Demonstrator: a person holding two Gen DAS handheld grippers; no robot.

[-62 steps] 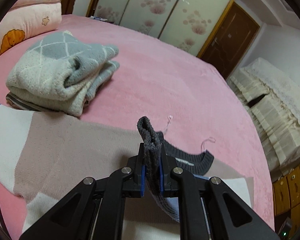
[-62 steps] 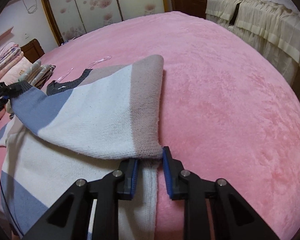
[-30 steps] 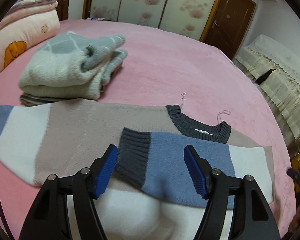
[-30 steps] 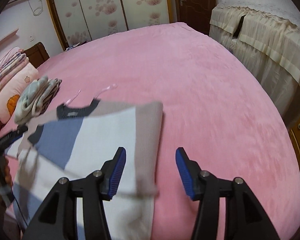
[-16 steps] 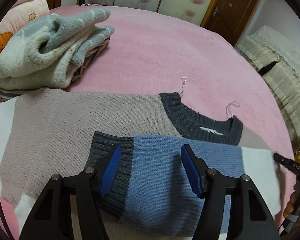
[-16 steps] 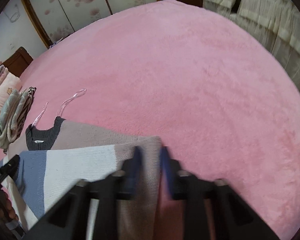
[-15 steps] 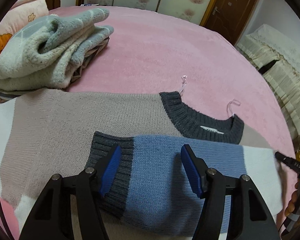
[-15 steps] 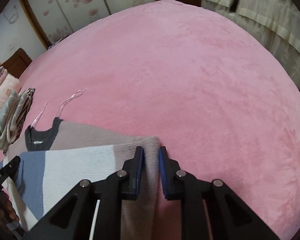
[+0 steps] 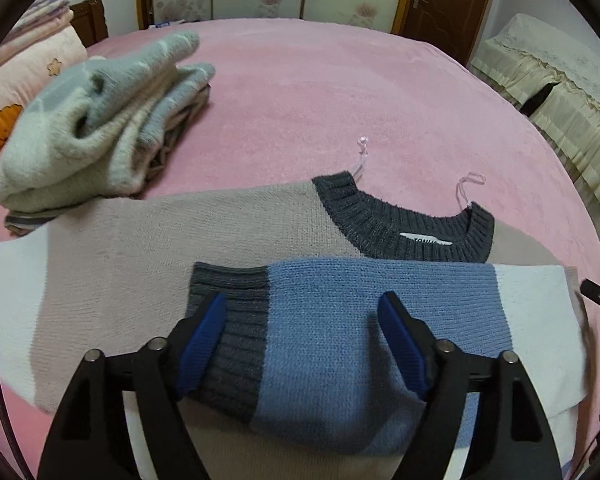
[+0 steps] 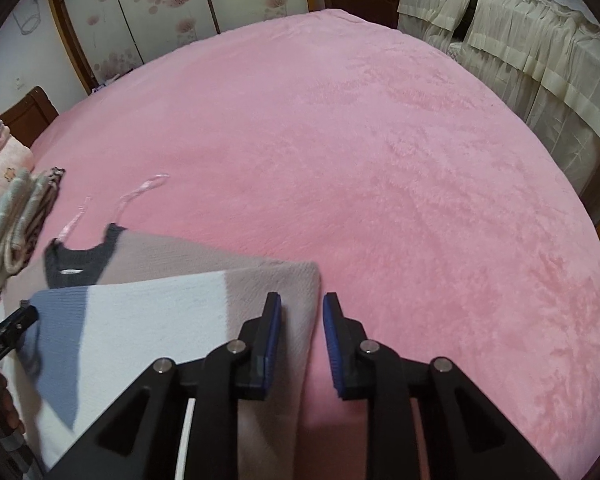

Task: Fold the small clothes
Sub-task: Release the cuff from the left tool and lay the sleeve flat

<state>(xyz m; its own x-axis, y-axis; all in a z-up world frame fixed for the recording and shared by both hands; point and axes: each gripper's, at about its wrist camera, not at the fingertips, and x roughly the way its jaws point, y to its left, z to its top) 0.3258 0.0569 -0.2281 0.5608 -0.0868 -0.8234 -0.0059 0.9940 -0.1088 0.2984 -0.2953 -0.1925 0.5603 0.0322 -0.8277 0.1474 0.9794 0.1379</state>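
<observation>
A: On the pink bed [image 9: 340, 92], where is the sweater [image 9: 180, 248] laid?
B: Flat, near; its blue sleeve [image 9: 364, 320] is folded across.
A: And the tools?
B: The left tool [image 9: 302, 340] is spread wide above the sleeve; the right tool [image 10: 302, 334] is narrowly parted at the sweater's right edge, nothing clamped.

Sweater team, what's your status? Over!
Left gripper open above the sleeve. Right gripper narrowly open around sweater edge. Nothing in the way.
</observation>
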